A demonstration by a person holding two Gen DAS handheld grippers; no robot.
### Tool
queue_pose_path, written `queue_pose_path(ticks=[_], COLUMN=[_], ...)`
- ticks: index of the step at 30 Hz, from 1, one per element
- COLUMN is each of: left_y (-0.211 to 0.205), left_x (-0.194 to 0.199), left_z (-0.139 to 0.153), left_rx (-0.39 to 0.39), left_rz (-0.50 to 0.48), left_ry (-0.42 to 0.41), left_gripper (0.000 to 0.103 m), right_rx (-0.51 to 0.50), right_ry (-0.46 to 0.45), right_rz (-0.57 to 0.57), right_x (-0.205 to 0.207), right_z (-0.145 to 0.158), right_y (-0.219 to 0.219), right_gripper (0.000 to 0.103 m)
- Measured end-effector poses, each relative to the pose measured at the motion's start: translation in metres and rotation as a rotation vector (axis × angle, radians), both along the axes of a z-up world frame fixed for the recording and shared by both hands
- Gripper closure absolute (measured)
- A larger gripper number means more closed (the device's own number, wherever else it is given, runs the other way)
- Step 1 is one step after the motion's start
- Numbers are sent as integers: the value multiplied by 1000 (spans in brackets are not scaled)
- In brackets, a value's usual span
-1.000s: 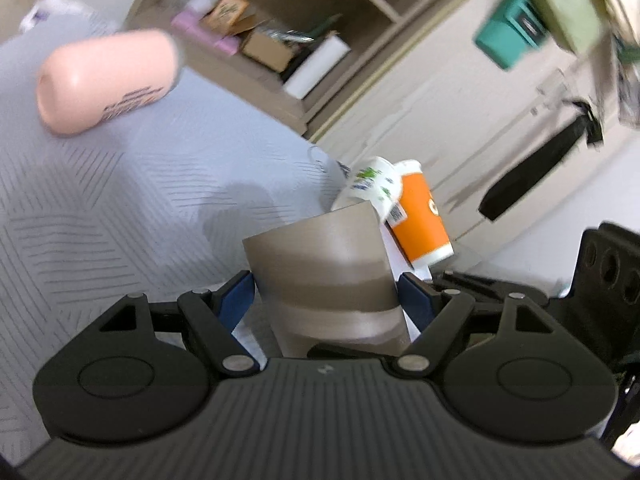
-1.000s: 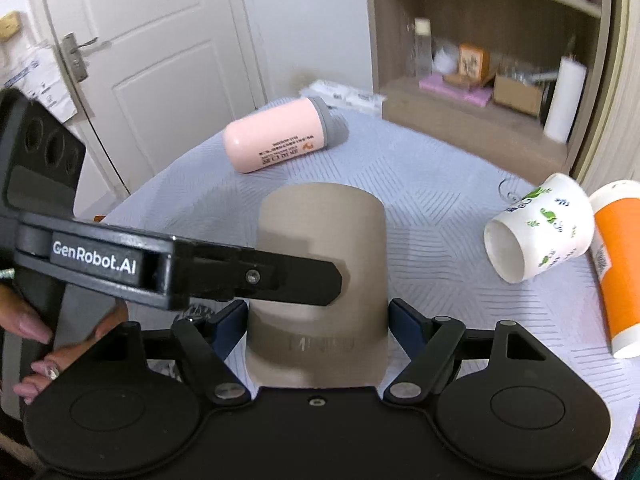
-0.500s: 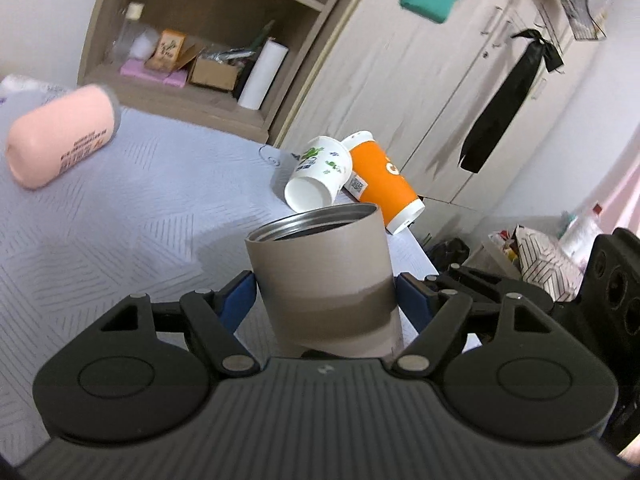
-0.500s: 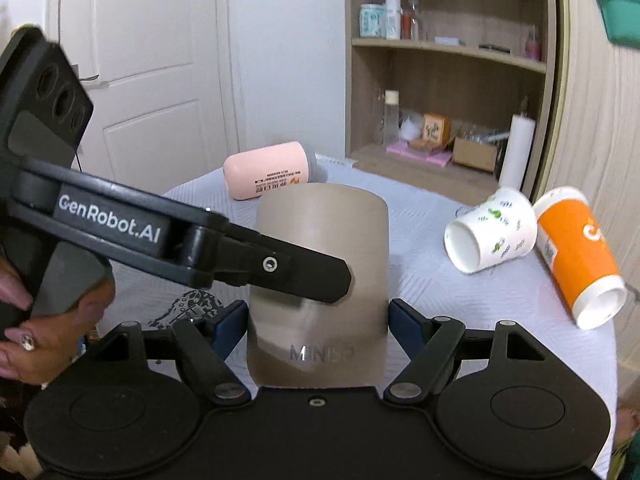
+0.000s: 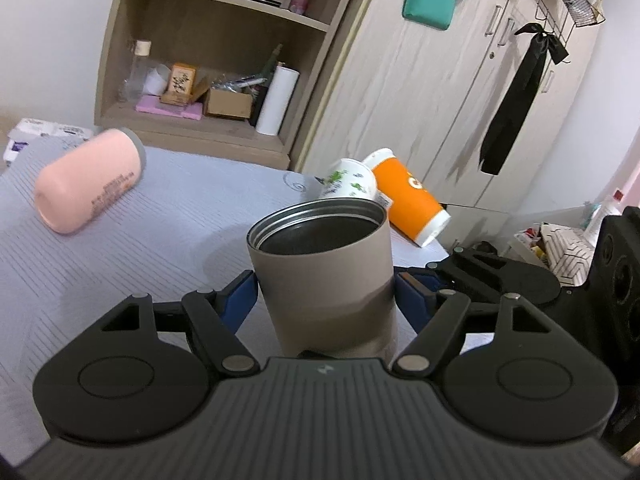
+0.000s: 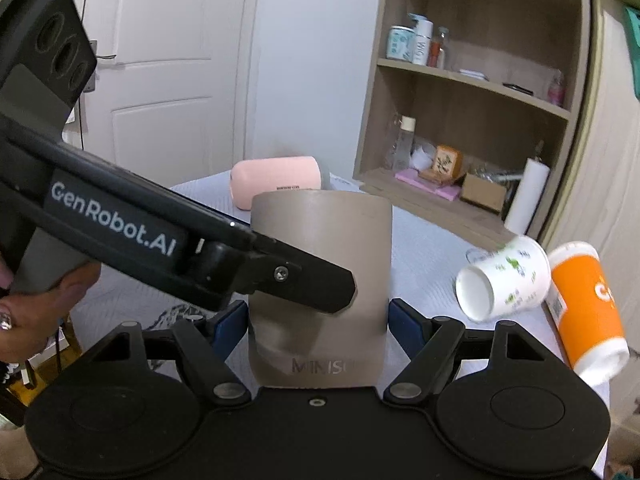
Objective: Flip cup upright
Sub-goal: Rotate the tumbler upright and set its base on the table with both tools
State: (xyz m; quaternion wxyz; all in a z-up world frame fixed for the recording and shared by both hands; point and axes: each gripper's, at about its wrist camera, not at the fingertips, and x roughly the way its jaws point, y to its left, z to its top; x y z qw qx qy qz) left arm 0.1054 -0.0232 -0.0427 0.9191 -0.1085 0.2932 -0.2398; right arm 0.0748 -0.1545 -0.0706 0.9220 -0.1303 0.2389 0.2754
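Note:
A taupe metal cup (image 5: pixel 326 276) stands nearly upright with its open mouth up, steel inside showing. My left gripper (image 5: pixel 325 294) is shut on its lower body, blue pads on both sides. In the right wrist view the same cup (image 6: pixel 320 280) fills the centre, and my right gripper (image 6: pixel 316 320) is shut on it too. The left gripper's black finger (image 6: pixel 280 276) crosses the cup's front there. Whether the cup's base touches the table is hidden.
On the grey-blue tablecloth (image 5: pixel 160 216) lie a pink tumbler (image 5: pixel 88 184), a white paper cup with green print (image 5: pixel 350 180) and an orange paper cup (image 5: pixel 408 200), all on their sides. A wooden shelf unit (image 5: pixel 208 80) and wardrobe (image 5: pixel 440 100) stand behind.
The cup has turned in both grippers from tilted, mouth away, to nearly upright with its mouth up. Both views have swung up towards the shelf.

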Motion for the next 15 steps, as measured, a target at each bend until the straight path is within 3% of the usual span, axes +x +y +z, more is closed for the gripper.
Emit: queue_pose_path(ticks=[15], left_y=[4], left_x=[55], left_z=[8], left_rx=[102], left_rz=[-17], left_ry=[-75], left_gripper=[31], right_rx=[35], right_ry=[-73], right_rz=[-56], right_x=[53], right_z=[-14], right_y=[17], right_gripper=[22])
